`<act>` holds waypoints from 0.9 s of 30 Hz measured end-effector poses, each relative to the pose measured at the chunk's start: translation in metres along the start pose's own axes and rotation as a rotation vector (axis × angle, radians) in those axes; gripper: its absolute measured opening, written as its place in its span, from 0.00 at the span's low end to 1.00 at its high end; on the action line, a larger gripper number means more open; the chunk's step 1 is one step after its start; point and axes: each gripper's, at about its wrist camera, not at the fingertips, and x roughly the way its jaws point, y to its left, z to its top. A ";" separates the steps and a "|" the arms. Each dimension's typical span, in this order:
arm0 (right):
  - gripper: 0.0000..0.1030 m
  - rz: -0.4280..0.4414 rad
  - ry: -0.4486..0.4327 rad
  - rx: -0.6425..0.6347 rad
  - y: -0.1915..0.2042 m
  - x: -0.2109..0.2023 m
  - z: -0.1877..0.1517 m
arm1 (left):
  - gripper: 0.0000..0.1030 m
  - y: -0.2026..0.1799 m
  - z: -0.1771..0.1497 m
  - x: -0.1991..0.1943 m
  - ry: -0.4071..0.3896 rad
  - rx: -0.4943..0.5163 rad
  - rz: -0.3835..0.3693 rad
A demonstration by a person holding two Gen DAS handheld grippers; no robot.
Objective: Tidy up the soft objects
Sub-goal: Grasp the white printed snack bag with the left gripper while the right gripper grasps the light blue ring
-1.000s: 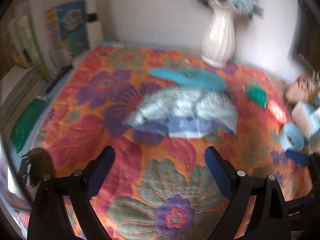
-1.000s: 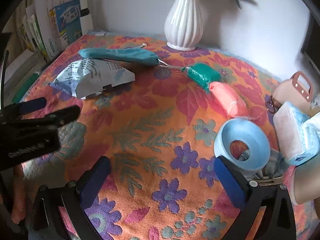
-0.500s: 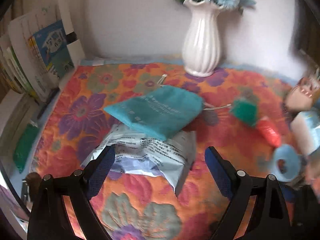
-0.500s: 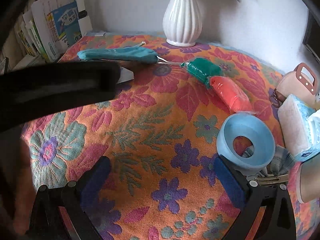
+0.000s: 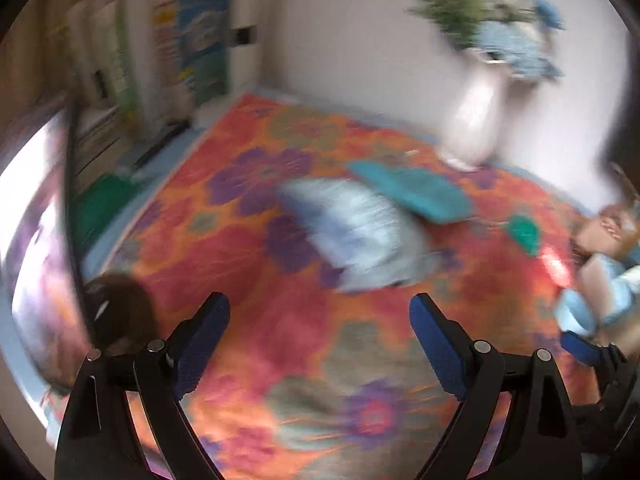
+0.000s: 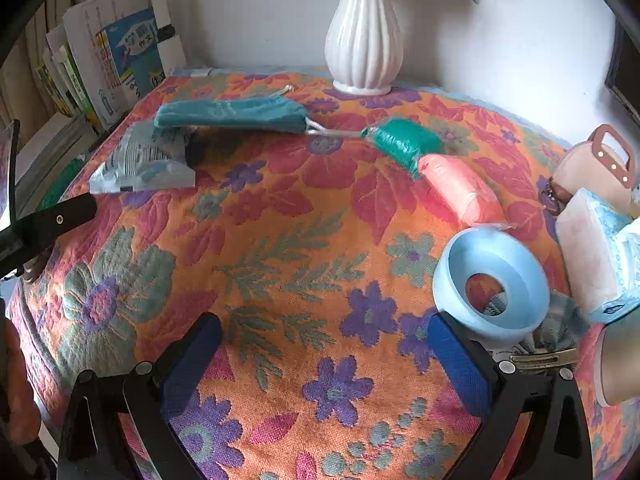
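A teal drawstring pouch (image 6: 230, 115) lies at the back of the flowered cloth, overlapping a white-and-blue plastic packet (image 6: 144, 162). A green roll (image 6: 402, 142) and a pink roll (image 6: 460, 190) lie end to end to its right. The left wrist view is blurred by motion; the packet (image 5: 356, 232) and pouch (image 5: 412, 192) show ahead of my left gripper (image 5: 320, 320), which is open and empty. My right gripper (image 6: 324, 340) is open and empty above the cloth's front. The left gripper's body shows at the left edge of the right wrist view (image 6: 44, 228).
A white vase (image 6: 362, 40) with flowers stands at the back wall. Books (image 6: 108, 64) stand at the back left. A light blue funnel (image 6: 492, 284), tissue pack (image 6: 596, 256) and small tan bag (image 6: 596, 168) crowd the right edge.
My left gripper has pulled back and swung left, away from the packet and pouch; its view is now blurred. My right gripper has barely moved.
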 end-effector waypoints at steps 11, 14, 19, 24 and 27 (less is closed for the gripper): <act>1.00 -0.054 -0.225 0.105 -0.055 -0.082 -0.028 | 0.60 -0.027 0.037 0.083 0.083 0.047 0.034; 1.00 -0.026 -0.184 0.143 -0.078 -0.076 -0.026 | 0.55 -0.019 0.031 0.072 0.055 0.022 -0.015; 1.00 -0.013 -0.079 0.122 -0.075 -0.048 -0.009 | 0.54 -0.009 0.010 0.049 0.050 0.016 -0.136; 0.92 -0.153 0.004 0.049 -0.060 -0.013 0.006 | 0.54 0.000 -0.004 0.025 -0.021 0.012 -0.278; 0.68 -0.158 0.049 0.099 -0.068 0.003 0.010 | 0.54 -0.012 -0.006 0.020 -0.049 0.068 -0.278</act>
